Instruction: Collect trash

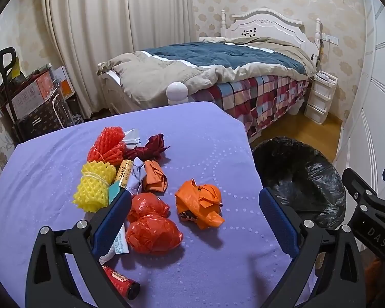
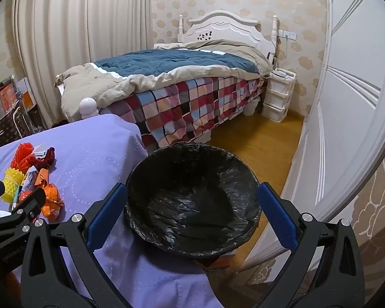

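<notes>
Trash lies in a pile on the purple-covered table [image 1: 205, 138]: a red foam net [image 1: 106, 146], a yellow foam net [image 1: 95, 188], a dark red wrapper [image 1: 151, 147], crumpled orange paper [image 1: 154, 177], two red plastic balls [image 1: 151, 227] and a crumpled orange bag [image 1: 200, 202]. My left gripper [image 1: 195, 218] is open above the table, with the red balls and orange bag between its fingers. A bin with a black liner [image 2: 192, 200] stands at the table's right edge. My right gripper [image 2: 192, 213] is open and empty above the bin.
A red tube [image 1: 120, 281] and a white wrapper [image 1: 118, 243] lie near the table's front edge. A bed [image 2: 172, 84] stands behind the table, a white drawer unit [image 2: 278, 97] beside it. Boxes [image 1: 30, 97] are stacked at the left wall; a white wardrobe [image 2: 346, 118] stands at the right.
</notes>
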Available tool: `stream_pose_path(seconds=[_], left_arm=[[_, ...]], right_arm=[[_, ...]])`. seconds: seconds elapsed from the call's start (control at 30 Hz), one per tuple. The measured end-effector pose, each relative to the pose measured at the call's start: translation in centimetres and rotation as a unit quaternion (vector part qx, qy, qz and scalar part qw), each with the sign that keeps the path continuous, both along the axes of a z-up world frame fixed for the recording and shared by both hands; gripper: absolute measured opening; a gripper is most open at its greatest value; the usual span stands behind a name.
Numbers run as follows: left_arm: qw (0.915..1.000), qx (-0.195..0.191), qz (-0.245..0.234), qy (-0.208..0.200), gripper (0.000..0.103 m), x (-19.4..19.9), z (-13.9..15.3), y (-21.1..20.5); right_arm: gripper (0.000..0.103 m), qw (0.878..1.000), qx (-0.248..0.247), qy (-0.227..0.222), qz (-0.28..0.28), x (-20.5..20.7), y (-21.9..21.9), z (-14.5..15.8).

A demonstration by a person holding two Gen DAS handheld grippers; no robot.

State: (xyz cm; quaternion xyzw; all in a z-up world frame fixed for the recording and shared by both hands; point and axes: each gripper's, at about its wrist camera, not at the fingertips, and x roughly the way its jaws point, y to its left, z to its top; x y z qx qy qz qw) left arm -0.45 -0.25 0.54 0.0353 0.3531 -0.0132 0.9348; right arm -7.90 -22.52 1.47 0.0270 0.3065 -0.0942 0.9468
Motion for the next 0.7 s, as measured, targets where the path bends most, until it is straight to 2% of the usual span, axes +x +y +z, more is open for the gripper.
stream_pose_path(seconds=[0.7], left_arm=[[1.0,-0.004,0.005,0.004,0.097,-0.05,0.02,0.74]], right_arm=[[0.099,1.0,-0.002,0.002,-0.001,0.11,0.33,-0.45]])
